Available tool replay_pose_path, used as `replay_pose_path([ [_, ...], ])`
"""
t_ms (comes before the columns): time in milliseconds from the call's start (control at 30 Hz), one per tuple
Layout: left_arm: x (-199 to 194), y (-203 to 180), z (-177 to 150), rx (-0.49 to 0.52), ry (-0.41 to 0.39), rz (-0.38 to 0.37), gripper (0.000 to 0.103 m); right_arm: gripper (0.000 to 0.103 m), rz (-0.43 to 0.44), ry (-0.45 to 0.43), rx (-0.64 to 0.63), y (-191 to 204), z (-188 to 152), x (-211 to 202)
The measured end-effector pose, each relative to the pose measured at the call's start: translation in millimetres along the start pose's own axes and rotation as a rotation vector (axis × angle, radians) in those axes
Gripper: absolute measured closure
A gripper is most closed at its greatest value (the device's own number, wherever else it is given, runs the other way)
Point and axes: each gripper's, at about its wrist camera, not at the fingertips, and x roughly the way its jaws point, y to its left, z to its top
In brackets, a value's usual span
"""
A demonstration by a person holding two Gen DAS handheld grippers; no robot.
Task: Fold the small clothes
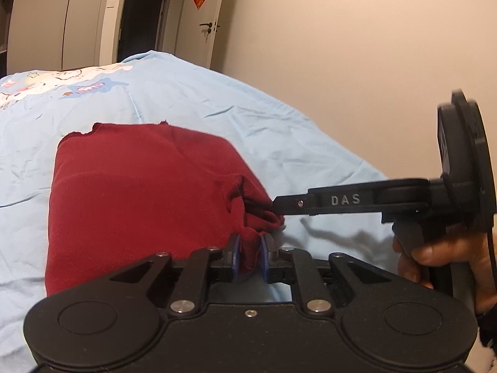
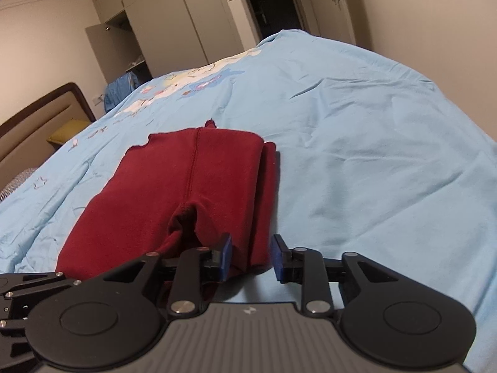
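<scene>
A dark red garment [image 1: 139,186] lies folded on the light blue bedsheet [image 1: 217,99]. My left gripper [image 1: 250,256] is shut on a bunch of the garment's near edge between its blue pads. The right gripper's arm [image 1: 341,200] reaches in from the right and touches the same corner of the cloth. In the right wrist view the garment [image 2: 192,186] lies flat, folded over on its right side. My right gripper [image 2: 251,258] is open, its blue pads [image 2: 225,256] either side of the garment's near right edge, low over the sheet [image 2: 372,155].
The bed has a cartoon print [image 2: 192,84] toward its far end and a padded headboard [image 2: 34,124] at the left. A wall [image 1: 357,46] runs close along the bed's right side. Wardrobes [image 2: 174,15] and a door [image 1: 205,21] stand beyond.
</scene>
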Motion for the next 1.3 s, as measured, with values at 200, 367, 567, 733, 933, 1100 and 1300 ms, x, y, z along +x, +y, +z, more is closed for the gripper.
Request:
replay_pose_path([
  [200, -16.7, 6.3, 6.1, -0.054, -0.043, 0.002, 0.05, 0.036, 0.018, -0.037, 0.073, -7.0, -2.7, -19.6],
  [367, -32.5, 24.6, 13.9, -0.126, -0.06, 0.136, 0.024, 0.02, 0.016, -0.056, 0.101, -3.5, -3.5, -24.5],
  [567, -45.9, 65.6, 14.8, -0.284, -0.05, 0.345, 0.007, 0.015, 0.019, -0.069, 0.04, 19.8, -7.0, -23.8],
  [733, -54.7, 93.0, 7.0, -0.379, -0.018, 0.423, 0.006, 0.032, 0.04, -0.074, -0.095, 52.2, -18.2, -24.8],
  [933, -53.7, 100.1, 0.1, -0.402, 0.015, 0.428, 0.006, 0.093, 0.043, -0.038, -0.164, 68.2, -26.5, -19.7],
  [1100, -45.9, 94.9, -1.7, -0.391, 0.035, 0.403, 0.005, 0.095, 0.016, -0.069, -0.203, 68.9, -24.0, -32.2],
  [1300, -38.3, 95.5, -8.3, -0.382, 0.079, 0.388, 0.005, 0.096, 0.002, -0.025, -0.159, 56.6, -32.0, -23.2],
])
